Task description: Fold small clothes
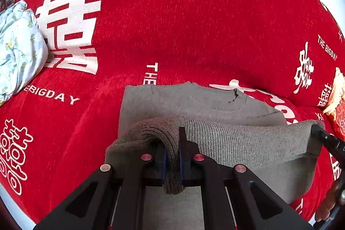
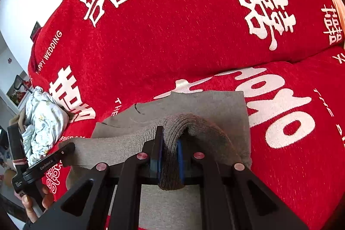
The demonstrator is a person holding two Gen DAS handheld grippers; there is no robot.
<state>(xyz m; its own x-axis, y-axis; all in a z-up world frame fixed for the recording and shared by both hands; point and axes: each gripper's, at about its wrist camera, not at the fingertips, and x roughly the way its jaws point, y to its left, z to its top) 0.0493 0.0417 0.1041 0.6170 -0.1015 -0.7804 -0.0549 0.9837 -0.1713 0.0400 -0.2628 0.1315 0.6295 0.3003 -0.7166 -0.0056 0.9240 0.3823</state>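
Observation:
A grey sweater (image 1: 194,100) (image 2: 204,105) lies flat on a red blanket, neckline at the far side. Its ribbed hem (image 1: 237,139) (image 2: 120,143) is lifted and stretched between both grippers, above the body of the sweater. My left gripper (image 1: 173,143) is shut on the hem's left corner, and the knit bunches between its blue pads. My right gripper (image 2: 169,141) is shut on the hem's right corner in the same way. Each gripper shows at the edge of the other's view: the right gripper (image 1: 319,133) at the right and the left gripper (image 2: 66,150) at the left.
The red blanket (image 1: 172,25) (image 2: 172,36) with white lettering covers the whole surface. A pale blue floral bundle (image 1: 19,44) (image 2: 43,120) lies to the left. A cream cloth (image 1: 338,89) sits at the right edge. A person's hand (image 2: 28,204) holds the left gripper's handle.

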